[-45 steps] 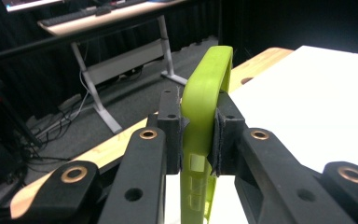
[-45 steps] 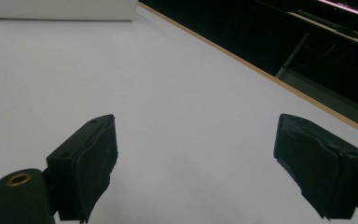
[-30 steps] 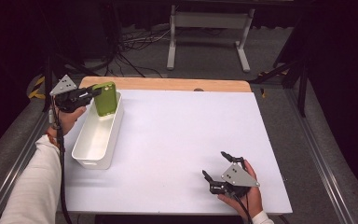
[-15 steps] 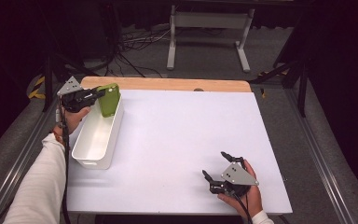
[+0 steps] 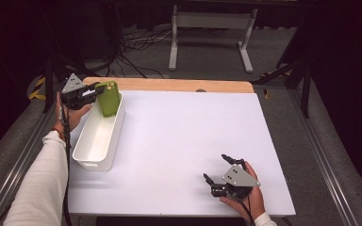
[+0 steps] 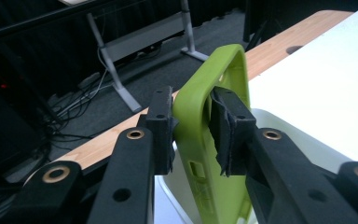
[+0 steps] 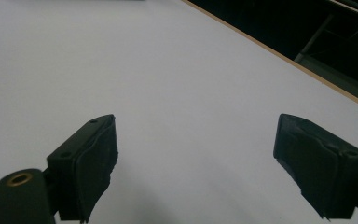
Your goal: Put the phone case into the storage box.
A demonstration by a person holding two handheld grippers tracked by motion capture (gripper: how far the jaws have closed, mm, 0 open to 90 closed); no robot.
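- Left gripper noted narrow, jaws just opening by a small amount, pads set on either face of one side wall of the green phone case; contact on both faces judged present, though hard to confirm at the right-hand pad.
- Right gripper noted wide and holding nothing, resting low on the near right part of the table, well apart from the work.
- Step in hand judged as: release of the case into the white bin.
- Position of the case: upright with a slight tilt, at the far end of the bin, lower end apparently inside the rim; contact with the bin floor not determinable.
- Recommended for a clean release: lower until the bottom edge meets the bin floor before opening further.
- Open slowly and evenly, so that neither pad drags the soft wall sideways.
- Tip the top of the case toward the length of the bin, so as to lay it flat inside rather than against the far rim.
- Withdraw straight back along the jaws, clear of the near rim and of the trailing cable.
- Keep the right gripper parked; no support needed from that side.
- Appearance of the case: lime green, matt, rubbery-looking shell with rounded corners, camera cut-out at the upper corner, small slot openings along the side wall, hollow interior facing the right-hand pad.
- Handling judgement: light and flexible, liable to spring or topple on abrupt release.
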